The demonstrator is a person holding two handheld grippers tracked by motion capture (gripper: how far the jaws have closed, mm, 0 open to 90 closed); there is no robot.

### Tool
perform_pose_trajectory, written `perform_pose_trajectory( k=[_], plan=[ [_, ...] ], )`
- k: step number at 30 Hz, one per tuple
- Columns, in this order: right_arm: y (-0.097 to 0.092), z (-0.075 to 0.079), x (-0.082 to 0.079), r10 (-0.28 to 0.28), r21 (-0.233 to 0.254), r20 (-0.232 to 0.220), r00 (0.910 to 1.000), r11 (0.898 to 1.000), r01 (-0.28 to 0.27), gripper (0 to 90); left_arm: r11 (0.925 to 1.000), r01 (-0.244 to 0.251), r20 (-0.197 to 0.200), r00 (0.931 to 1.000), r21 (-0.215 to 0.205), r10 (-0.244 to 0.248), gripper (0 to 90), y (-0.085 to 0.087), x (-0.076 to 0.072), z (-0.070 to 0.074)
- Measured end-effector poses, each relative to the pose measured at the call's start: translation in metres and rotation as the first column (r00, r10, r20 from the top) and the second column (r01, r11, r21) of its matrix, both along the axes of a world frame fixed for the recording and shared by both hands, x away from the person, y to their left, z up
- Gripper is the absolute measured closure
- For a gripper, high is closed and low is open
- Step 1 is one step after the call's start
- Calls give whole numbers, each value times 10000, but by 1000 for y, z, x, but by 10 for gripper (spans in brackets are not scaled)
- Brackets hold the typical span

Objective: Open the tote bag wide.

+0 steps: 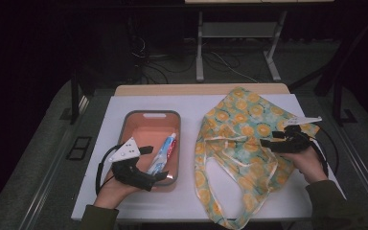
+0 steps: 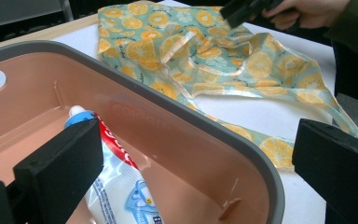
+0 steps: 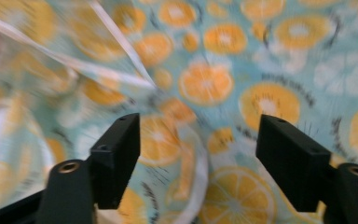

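Note:
A salmon-pink tray with a grey rim (image 1: 151, 113) sits left of centre on the white board, and a toothpaste tube (image 1: 165, 151) lies inside it. My left gripper (image 1: 154, 163) hovers at the tray's near right corner, open. One jaw is over the tube (image 2: 116, 186) and the other is outside the rim (image 2: 168, 107). A teal tote bag with an orange-slice print (image 1: 239, 124) lies flat on the right. My right gripper (image 1: 272, 142) is low over the bag's right part, open, with only fabric (image 3: 205, 84) beneath its jaws. That gripper (image 2: 242, 11) is also in the left gripper view, above the bag (image 2: 205, 51).
The white board (image 1: 191, 196) covers the tabletop, with a wooden strip (image 1: 201, 89) along its far edge. The bag's handles (image 1: 211, 191) loop toward the near edge. Beyond the table, cables and a metal stand's legs (image 1: 200, 52) are on the floor.

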State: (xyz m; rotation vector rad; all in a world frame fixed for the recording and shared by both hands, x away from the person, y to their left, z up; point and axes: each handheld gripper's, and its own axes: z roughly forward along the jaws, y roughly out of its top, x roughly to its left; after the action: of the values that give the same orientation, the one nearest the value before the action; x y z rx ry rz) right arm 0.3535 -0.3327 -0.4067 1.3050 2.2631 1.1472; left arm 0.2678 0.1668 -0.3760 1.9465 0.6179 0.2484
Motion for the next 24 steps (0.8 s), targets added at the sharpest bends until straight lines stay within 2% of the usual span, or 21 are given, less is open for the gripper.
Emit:
perform_pose_trajectory(
  k=[3, 5, 7, 9, 13, 14, 17, 24],
  plan=[
    [5, 16, -12, 688, 399, 323, 9971, 9967, -700, 305, 10000, -1, -4, 10000, -3, 1, 4, 0, 0, 0],
    [13, 22, -22, 1369, 442, 478, 9894, 9893, -1390, 351, 10000, 0, -4, 10000, -5, 0, 4, 0, 0, 0],
    [25, 23, -31, 2005, 243, 477, 9785, 9791, -2018, 408, 10000, 0, -4, 10000, -5, 0, 4, 0, 0, 0],
    [37, 23, -39, 2577, 260, 362, 9655, 9656, -2587, 498, 10000, -1, -3, 10000, -6, 1, 4, 0, 0, 0],
    [68, 13, -49, 3733, 16, -124, 9276, 9277, -3734, 594, 10000, -1, -6, 10000, -23, 1, 4, 0, 0, 0],
    [76, 10, -51, 3936, -45, -277, 9189, 9192, -3939, 610, 10000, -6, 1, 10000, -31, 6, 4, 0, 0, 0],
    [93, 0, -55, 4302, -365, -658, 9003, 9007, -4330, 637, 10000, -2, 5, 10000, -43, 2, 4, 0, 0, 0],
    [110, -24, -50, 4148, -1128, -1409, 8989, 8954, -4308, 649, 10000, -1, -6, 10000, -27, 1, 4, 0, 0, 0]
  ],
)
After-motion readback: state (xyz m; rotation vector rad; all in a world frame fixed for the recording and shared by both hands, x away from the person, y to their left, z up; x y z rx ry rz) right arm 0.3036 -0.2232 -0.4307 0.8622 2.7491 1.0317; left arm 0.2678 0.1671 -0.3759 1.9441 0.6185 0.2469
